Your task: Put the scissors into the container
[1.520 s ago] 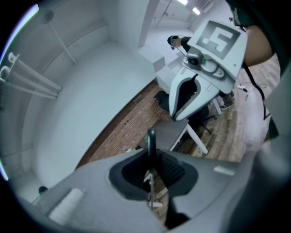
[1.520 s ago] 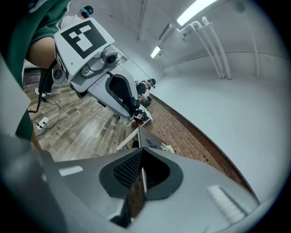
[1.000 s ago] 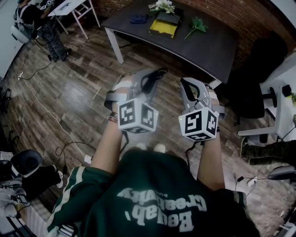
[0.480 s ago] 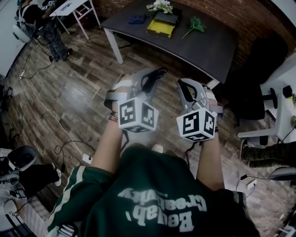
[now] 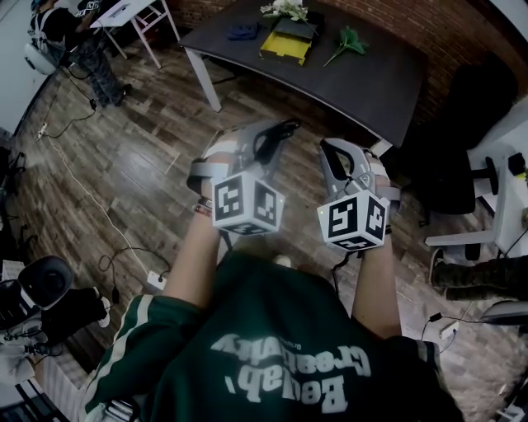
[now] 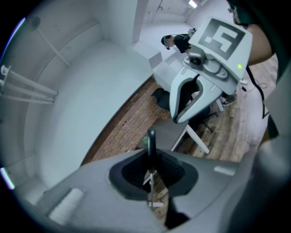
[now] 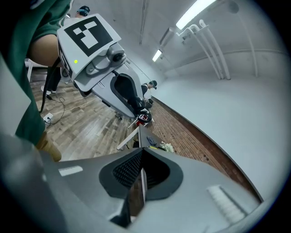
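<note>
I hold both grippers side by side in front of me, above the wooden floor and short of the dark table. My left gripper is shut on a thin pair of scissors whose black handle pokes out past the jaws. In the left gripper view the scissors show edge-on between the jaws of the left gripper. My right gripper is shut and holds nothing; in its own view the right gripper shows only a sliver between its jaws. A yellow container lies on the table's far end.
White flowers, a green sprig and a blue object lie near the container. A black office chair stands to the right. A person stands by a white table at far left. Cables trail over the floor.
Both grippers keep their pose and their grip. The floor and the table have shifted slightly in the head view, and the feet below the grippers show less.
</note>
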`<action>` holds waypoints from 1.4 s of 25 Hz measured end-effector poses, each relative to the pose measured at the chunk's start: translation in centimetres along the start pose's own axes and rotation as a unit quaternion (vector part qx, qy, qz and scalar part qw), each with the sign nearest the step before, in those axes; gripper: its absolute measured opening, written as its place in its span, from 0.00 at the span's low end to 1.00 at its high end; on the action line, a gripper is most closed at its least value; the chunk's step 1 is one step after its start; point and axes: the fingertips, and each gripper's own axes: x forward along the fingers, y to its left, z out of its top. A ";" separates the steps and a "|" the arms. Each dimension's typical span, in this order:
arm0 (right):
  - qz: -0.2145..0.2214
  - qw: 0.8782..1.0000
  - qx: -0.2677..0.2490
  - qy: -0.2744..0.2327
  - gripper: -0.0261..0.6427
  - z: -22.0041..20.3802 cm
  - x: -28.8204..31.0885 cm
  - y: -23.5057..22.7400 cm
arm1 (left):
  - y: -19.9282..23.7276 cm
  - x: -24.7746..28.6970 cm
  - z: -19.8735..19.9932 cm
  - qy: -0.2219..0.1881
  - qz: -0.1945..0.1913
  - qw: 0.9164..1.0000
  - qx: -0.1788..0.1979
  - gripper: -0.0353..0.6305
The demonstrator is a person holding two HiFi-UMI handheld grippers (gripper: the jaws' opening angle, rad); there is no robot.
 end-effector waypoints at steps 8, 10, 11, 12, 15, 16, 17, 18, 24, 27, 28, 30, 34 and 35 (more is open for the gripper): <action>-0.003 1.000 -0.001 -0.004 0.05 -0.8 2.3 -1.7 | 1.4 2.5 -0.6 0.003 0.005 1.000 0.004 0.12; -0.003 1.000 -0.002 -0.005 0.05 -1.0 3.4 -2.2 | 2.0 3.5 -1.0 0.004 0.005 1.000 0.005 0.12; -0.004 1.000 -0.003 -0.005 0.05 -1.1 4.0 -2.6 | 2.3 4.1 -1.2 0.004 0.006 1.000 0.006 0.13; -0.005 1.000 -0.004 -0.005 0.05 -1.2 4.7 -2.9 | 2.7 4.8 -1.4 0.003 0.006 1.000 0.006 0.13; -0.006 1.000 -0.004 -0.005 0.05 -1.4 6.7 -3.9 | 3.7 6.6 -2.0 0.001 0.006 1.000 0.009 0.12; -0.007 1.000 -0.004 -0.004 0.05 -1.5 7.4 -4.3 | 4.2 7.2 -2.3 0.001 0.005 1.000 0.009 0.13; -0.008 1.000 -0.003 -0.003 0.05 -1.5 8.1 -4.7 | 4.7 7.9 -2.7 0.000 0.005 1.000 0.010 0.13; -0.010 1.000 -0.003 -0.001 0.05 -1.6 8.8 -5.2 | 5.3 8.6 -3.0 0.000 0.005 1.000 0.009 0.13; -0.012 1.000 -0.002 0.003 0.05 -1.6 13.0 -7.5 | 8.1 12.3 -4.5 -0.004 0.002 1.000 0.007 0.13; -0.011 1.000 0.000 0.007 0.05 -1.7 15.0 -8.7 | 9.5 14.1 -5.2 -0.004 -0.002 1.000 0.007 0.13; -0.011 1.000 0.000 0.007 0.05 -1.7 15.5 -9.0 | 9.9 14.6 -5.4 -0.004 -0.003 1.000 0.007 0.13; -0.012 1.000 0.002 0.007 0.05 -1.6 16.5 -9.6 | 10.6 15.5 -5.7 -0.005 -0.005 1.000 0.005 0.13; -0.011 1.000 0.002 0.010 0.05 -1.7 18.4 -10.3 | 11.6 17.2 -6.6 -0.006 -0.007 1.000 0.002 0.13; -0.011 1.000 0.002 0.012 0.05 -1.8 18.8 -10.4 | 11.8 17.6 -6.9 -0.007 -0.009 1.000 0.001 0.13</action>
